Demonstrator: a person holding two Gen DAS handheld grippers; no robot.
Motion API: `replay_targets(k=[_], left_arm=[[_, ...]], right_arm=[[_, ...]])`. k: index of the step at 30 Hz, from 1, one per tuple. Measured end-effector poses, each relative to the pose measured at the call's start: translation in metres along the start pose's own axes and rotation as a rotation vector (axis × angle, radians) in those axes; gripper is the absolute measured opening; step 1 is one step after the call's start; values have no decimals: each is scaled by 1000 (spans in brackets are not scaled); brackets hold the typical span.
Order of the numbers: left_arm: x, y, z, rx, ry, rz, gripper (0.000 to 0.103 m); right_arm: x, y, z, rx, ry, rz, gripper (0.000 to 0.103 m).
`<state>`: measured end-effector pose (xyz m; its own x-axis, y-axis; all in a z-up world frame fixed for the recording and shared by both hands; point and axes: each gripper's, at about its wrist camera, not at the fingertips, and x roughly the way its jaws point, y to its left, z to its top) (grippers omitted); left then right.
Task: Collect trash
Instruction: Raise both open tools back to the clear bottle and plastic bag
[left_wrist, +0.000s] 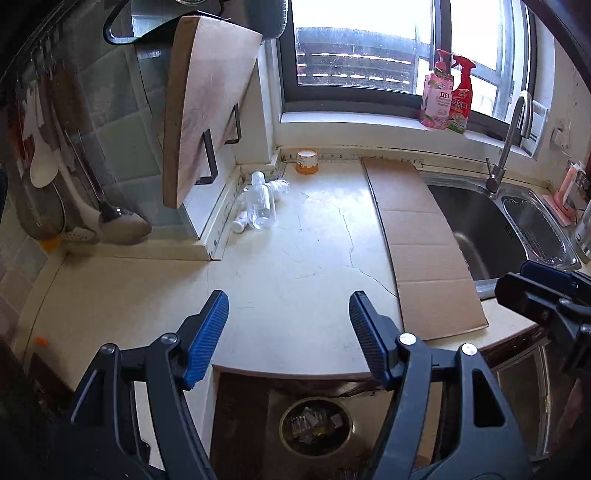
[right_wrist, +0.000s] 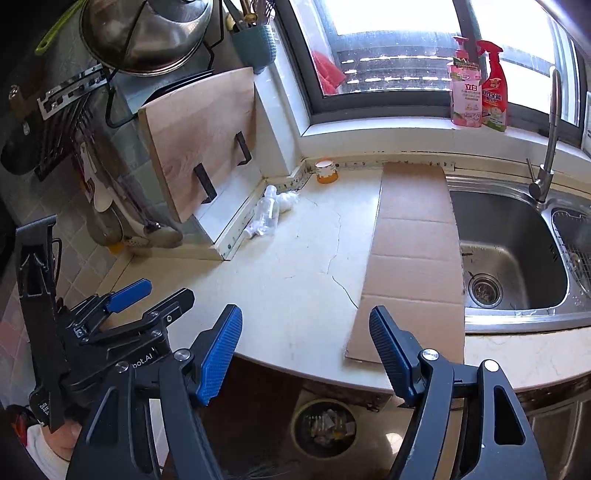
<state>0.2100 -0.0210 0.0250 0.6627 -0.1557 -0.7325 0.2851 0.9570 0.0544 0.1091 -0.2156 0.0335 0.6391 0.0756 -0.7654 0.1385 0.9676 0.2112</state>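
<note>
Trash lies at the back left of the white counter: an empty clear plastic bottle (left_wrist: 259, 204) (right_wrist: 269, 213), a small white tube (left_wrist: 239, 224) (right_wrist: 250, 232) and crumpled white paper (left_wrist: 279, 185) (right_wrist: 287, 200). An orange-and-white cup (left_wrist: 307, 161) (right_wrist: 326, 171) stands by the back wall. A flat cardboard sheet (left_wrist: 421, 240) (right_wrist: 413, 258) lies beside the sink. A round trash bin (left_wrist: 316, 424) (right_wrist: 324, 424) with scraps stands on the floor below the counter edge. My left gripper (left_wrist: 288, 325) and right gripper (right_wrist: 306, 339) are both open and empty, above the front edge.
A wooden cutting board (left_wrist: 207, 99) (right_wrist: 199, 136) leans in a rack at the left. Ladles hang on the left wall (left_wrist: 110, 206). A steel sink (right_wrist: 513, 254) with faucet (right_wrist: 546, 147) is at the right. Two spray bottles (right_wrist: 476, 85) stand on the windowsill.
</note>
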Motion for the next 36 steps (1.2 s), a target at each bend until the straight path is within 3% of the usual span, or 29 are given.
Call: replay_targets(k=[7,13,19,29,36], left_arm=[[29,-1,22,27,22,44,65],[77,-10,38,36,66,78,65],[131,-19,59,45,92,100,65],[229,14,89,-112,168,110,65],[284,19,105,-130,196,132,63]], right_arm=[[30,-21,47,15,19,-4,72],[74,-41,91,-19,46,17,72],[143,-71,134,-20,116,57,72],[287,-102,190,-24,246,108,72],[367,-110,216,-5,289,142,72]])
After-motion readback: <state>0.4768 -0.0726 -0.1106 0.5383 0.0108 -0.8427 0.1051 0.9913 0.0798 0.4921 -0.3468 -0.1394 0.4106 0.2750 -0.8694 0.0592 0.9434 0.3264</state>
